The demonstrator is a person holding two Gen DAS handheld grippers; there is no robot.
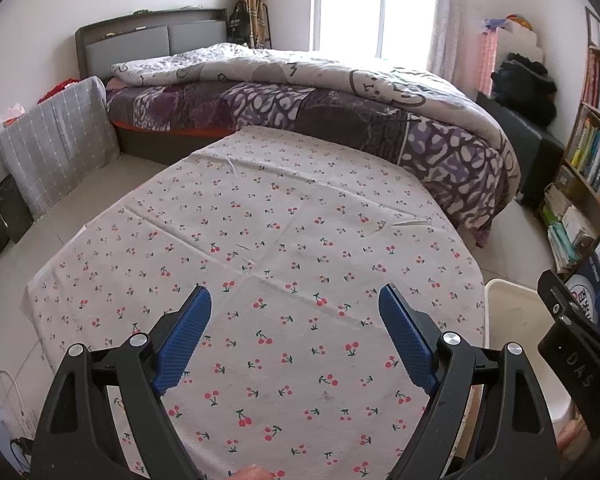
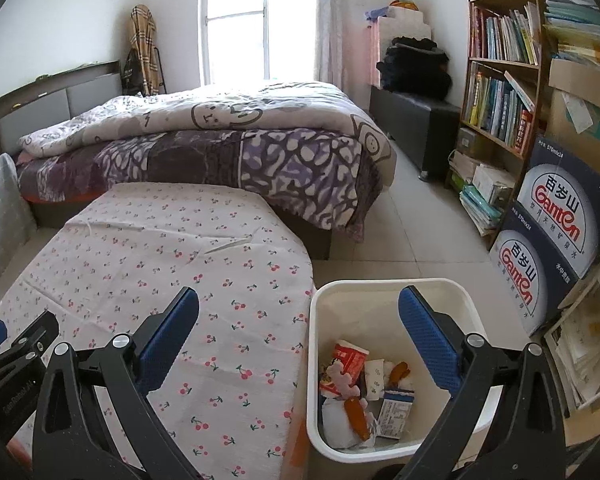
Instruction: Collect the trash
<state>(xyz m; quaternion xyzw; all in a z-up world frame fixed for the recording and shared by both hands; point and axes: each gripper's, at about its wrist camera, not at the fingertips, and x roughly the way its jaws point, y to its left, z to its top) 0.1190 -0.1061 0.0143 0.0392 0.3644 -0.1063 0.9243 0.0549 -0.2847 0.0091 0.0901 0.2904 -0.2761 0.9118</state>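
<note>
A white bin (image 2: 380, 286) stands on the floor at the table's right edge. It holds several pieces of trash (image 2: 364, 384): a red and white wrapper, small cartons, orange bits. Its rim also shows in the left wrist view (image 1: 512, 292). My right gripper (image 2: 298, 304) is open and empty, one finger over the bin, the other over the cherry-print tablecloth (image 2: 160, 248). My left gripper (image 1: 296, 304) is open and empty above the tablecloth (image 1: 280, 220). No trash shows on the cloth.
A bed (image 2: 204, 140) with a purple quilt stands behind the table. A bookshelf (image 2: 500, 80) and stacked water cartons (image 2: 556, 220) line the right wall. A grey checked cushion (image 1: 60, 140) leans at the left. A black bench (image 2: 416, 124) sits by the window.
</note>
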